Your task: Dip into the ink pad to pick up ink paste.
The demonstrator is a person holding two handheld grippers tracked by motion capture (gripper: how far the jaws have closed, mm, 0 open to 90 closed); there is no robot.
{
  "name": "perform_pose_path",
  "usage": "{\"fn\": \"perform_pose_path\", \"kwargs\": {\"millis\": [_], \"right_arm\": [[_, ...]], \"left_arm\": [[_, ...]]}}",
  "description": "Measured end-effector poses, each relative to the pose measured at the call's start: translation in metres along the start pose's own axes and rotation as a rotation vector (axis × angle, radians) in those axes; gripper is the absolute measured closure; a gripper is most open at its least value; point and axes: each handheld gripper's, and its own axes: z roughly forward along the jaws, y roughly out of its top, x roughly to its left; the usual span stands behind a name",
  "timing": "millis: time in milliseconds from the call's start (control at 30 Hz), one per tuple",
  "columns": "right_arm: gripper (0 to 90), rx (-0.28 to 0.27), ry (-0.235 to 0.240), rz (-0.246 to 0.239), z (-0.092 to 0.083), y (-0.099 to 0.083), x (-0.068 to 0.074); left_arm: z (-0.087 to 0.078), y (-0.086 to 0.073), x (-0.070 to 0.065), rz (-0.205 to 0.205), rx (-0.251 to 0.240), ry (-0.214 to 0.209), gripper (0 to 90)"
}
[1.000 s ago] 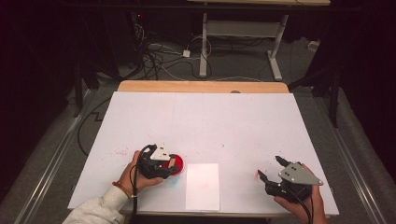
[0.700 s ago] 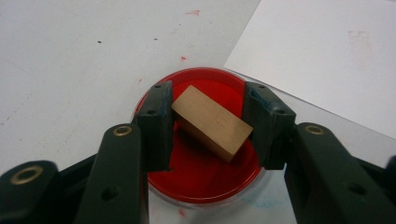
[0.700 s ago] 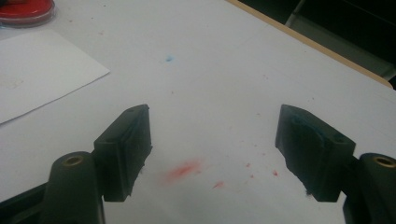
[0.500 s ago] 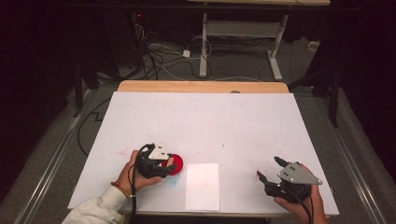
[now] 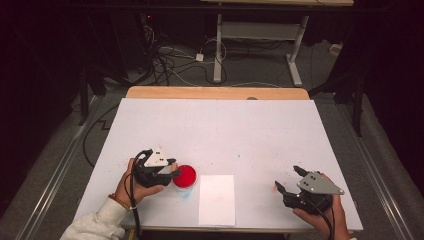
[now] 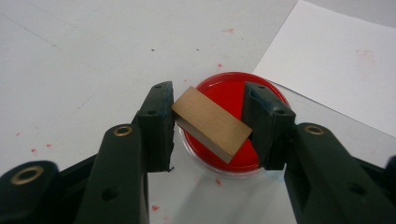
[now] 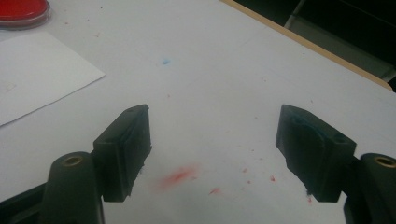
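In the left gripper view, a small rectangular wooden block (image 6: 212, 123) sits slantwise between the jaws of my left gripper (image 6: 208, 100), touching both pads. It hangs over a round dish of red ink (image 6: 222, 88). In the high view, the left gripper (image 5: 175, 174) is at the front left of the table, its tips at the red dish (image 5: 186, 176). My right gripper (image 5: 286, 177) rests at the front right with its jaws wide apart. Between its jaws (image 7: 212, 135) I see bare table with a red smear.
A white sheet of paper (image 5: 217, 200) lies at the front edge between the two grippers, just right of the dish. The white table top (image 5: 220, 130) carries small red and blue specks. A wooden strip (image 5: 215, 92) runs along its far edge, with cables and a desk frame behind.
My left gripper has drawn back slightly to the left, so more of the red dish shows. The right gripper has stayed in place.
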Motion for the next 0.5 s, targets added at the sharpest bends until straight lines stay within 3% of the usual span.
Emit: {"fn": "perform_pose_path", "kwargs": {"millis": [500], "right_arm": [[26.6, -0.004, 0.004, -0.003, 0.003, 0.003, 0.001]], "left_arm": [[-0.016, -0.004, 0.003, -0.017, -0.026, 0.023, 53.6]]}}
